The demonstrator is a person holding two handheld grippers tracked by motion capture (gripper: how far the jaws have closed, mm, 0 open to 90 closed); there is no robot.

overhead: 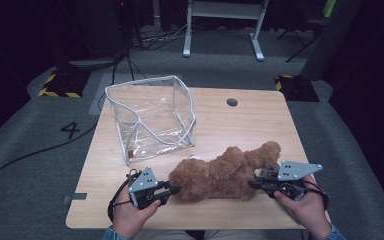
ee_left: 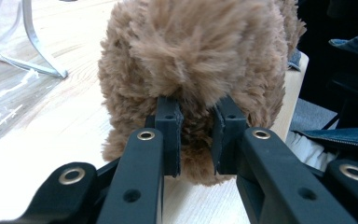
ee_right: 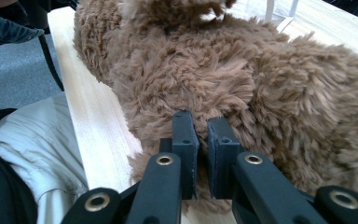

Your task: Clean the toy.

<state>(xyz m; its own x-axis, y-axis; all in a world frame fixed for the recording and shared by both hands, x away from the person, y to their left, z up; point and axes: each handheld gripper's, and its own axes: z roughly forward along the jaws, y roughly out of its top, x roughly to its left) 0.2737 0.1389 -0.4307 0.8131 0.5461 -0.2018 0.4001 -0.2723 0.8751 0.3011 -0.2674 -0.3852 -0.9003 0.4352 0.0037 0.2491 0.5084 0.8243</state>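
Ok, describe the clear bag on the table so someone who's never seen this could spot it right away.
Start at the wooden table. On its far left part stands the clear bag, a boxy see-through plastic pouch with pale edging, open at the top. The only other thing on the table is a brown teddy bear lying nearer the person, so the transparent walls set the bag apart.

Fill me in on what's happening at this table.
A person holds a brown teddy bear with two handheld grippers. The left gripper pinches the fur at one end, the right gripper pinches it at the other. The bear lies near the front edge of the wooden table. A clear plastic bag stands open behind it.
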